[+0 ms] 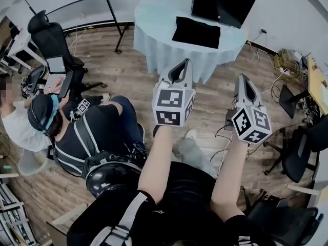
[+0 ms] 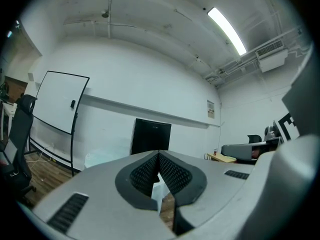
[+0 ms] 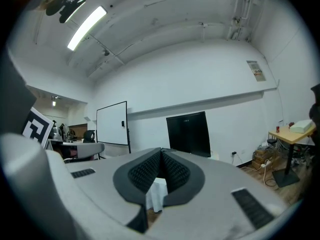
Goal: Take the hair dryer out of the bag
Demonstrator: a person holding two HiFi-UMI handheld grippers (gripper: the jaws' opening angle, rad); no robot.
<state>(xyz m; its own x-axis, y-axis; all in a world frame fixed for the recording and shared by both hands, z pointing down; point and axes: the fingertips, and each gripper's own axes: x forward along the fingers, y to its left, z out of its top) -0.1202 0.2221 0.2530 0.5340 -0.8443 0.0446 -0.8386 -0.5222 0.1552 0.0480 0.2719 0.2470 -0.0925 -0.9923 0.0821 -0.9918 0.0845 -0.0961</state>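
1. The step in hand looks like the approach. The round tabletop (image 1: pixel 154 19) stands ahead of both arms and well apart from them, so closing in on it should come before any reaching.
2. A flat black thing (image 1: pixel 197 32) lies on the cloth just in front of the monitor (image 1: pixel 225 1). It may be the bag, but I cannot tell, and no hair dryer shows in any view. It would be wise to confirm what it is and find its opening before committing a claw.
3. The left claw (image 1: pixel 182 65) and the right claw (image 1: pixel 245 79) are each pressed together with nothing between them, both pointing level toward the table. They would need to part first. One could then pin the bag while the other draws the dryer out by its handle.
4. The room has white walls, strip lights overhead and a wooden floor (image 1: pixel 128 76).
5. The tabletop wears a pale draped cloth and carries only the monitor and the black thing.
6. A whiteboard (image 2: pixel 57 101) stands on a frame at the left, with an office chair (image 1: pixel 51 35) near it.
7. A person in black (image 1: pixel 97 132) sits low at the left.
8. Loose cables (image 1: pixel 284 68) trail on the floor at the right, a likely trip risk.
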